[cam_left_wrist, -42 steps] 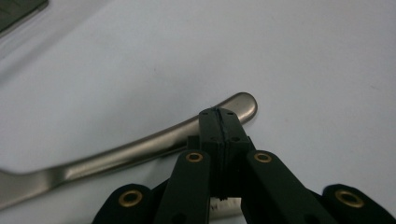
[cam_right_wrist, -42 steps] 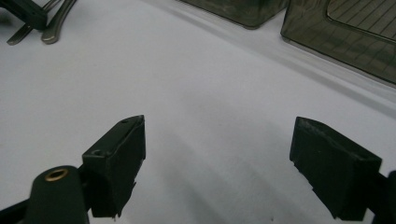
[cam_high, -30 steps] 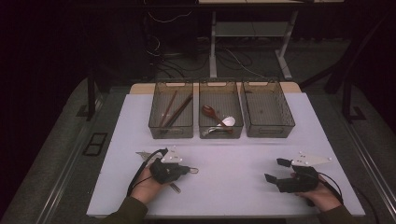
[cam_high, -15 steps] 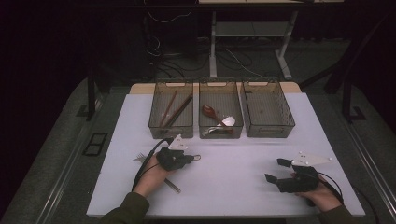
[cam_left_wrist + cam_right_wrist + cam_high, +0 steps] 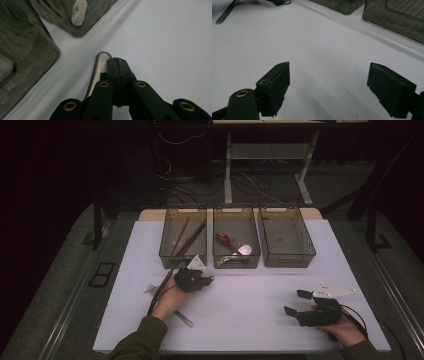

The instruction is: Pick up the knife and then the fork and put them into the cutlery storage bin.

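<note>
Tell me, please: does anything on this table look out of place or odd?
Mostly tidy. The three bins stand in a row, but a fork lies loose on the white table, outside them. The left hand-held gripper carries a metal utensil that sticks out askew beside its shut jaws.

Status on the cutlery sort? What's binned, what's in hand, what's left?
Done: chopsticks lie in the left bin, spoons in the middle bin. In hand: the left gripper is shut on a metal utensil, its handle trailing back over the table toward the person, just in front of the bins. Left: a fork on the table beside the left hand; the right bin looks empty. The right gripper is open, idle.
</note>
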Motion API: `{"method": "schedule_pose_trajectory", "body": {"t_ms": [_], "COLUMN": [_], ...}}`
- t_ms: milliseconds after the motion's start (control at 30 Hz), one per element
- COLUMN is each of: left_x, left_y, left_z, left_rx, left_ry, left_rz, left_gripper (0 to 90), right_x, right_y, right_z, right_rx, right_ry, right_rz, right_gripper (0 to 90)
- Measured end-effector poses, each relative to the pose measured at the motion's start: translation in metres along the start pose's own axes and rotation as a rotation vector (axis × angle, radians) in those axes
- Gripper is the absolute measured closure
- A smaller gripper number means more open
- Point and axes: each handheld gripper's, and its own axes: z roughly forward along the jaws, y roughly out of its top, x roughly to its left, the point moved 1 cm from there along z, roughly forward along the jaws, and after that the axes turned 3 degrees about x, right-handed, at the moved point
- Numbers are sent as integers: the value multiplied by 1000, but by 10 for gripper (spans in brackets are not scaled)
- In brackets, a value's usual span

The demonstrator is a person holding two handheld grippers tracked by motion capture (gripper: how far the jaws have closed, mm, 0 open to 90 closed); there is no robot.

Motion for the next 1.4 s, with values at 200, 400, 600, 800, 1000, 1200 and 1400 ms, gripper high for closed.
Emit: {"method": "schedule_pose_trajectory", "body": {"t_ms": [200, 400, 600, 800, 1000, 1200, 1400], "left_x": [4, 16, 35, 43, 44, 43, 45], "left_y": [0, -14, -37, -40, -42, -39, -35], "left_z": [-17, -49, -60, -49, -40, -38, -34], "left_rx": [-56, -79, -46, -33, 13, 23, 21], "left_ry": [-41, -34, -16, -49, -65, -79, -107], "left_rz": [-29, 2, -1, 8, 55, 112, 155], "left_gripper": [841, 661, 597, 624, 692, 754, 773], "right_x": [0, 1, 2, 2, 2, 2, 4], "right_y": [-1, -1, -1, -1, -1, -2, -1], "right_z": [0, -1, 1, 2, 3, 3, 4], "right_rx": [-1, 0, 7, 14, 13, 19, 23], "right_ry": [1, 5, 9, 11, 16, 18, 20], "right_rz": [-1, -8, -15, -18, -23, -21, -18], "right_gripper": [180, 180, 180, 180, 180, 180, 180]}}
